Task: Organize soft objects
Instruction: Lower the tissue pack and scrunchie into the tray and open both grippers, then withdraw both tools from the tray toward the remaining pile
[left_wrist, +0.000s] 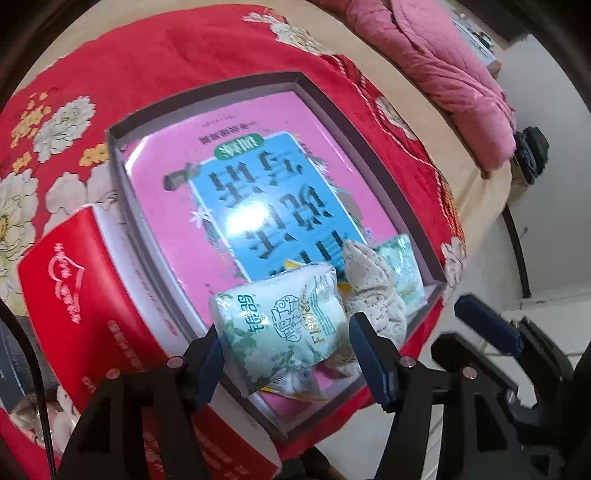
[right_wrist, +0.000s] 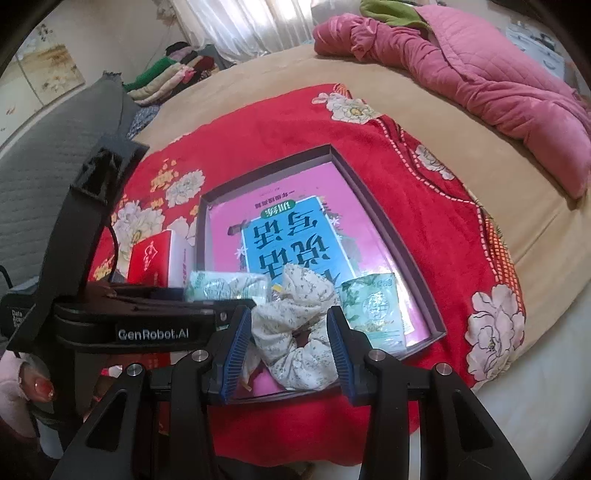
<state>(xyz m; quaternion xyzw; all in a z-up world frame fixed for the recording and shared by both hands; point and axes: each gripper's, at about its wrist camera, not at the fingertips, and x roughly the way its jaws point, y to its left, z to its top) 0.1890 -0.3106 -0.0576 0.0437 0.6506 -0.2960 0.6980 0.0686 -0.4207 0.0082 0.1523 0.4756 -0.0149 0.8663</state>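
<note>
The shallow box (right_wrist: 391, 229), lying on the red floral blanket (right_wrist: 424, 177) spread over the bed, serves as the landmark. Just left of the box stands a red carton (left_wrist: 70, 291). At the box's near left corner, the left gripper (left_wrist: 284, 343) has its blue pads on either side of a green tissue pack (left_wrist: 280, 325); the jaws are narrowed around it and seem to hold it just above the box floor, though a firm clamp cannot be confirmed. At the box's near middle, the right gripper (right_wrist: 291, 347) brackets a cream floral scrunchie (right_wrist: 295, 332), jaws moderately wide and apparently touching the fabric on both sides. Toward the box's near right corner a second tissue pack (right_wrist: 373, 314) lies flat on the pink-and-blue book cover (right_wrist: 295, 236) lining the box.

The step in hand looks like placing soft items inside the box. Next, each gripper likely needs to settle its item beside the resting pack, then release without dragging the floppy scrunchie or crinkly pack back out.
</note>
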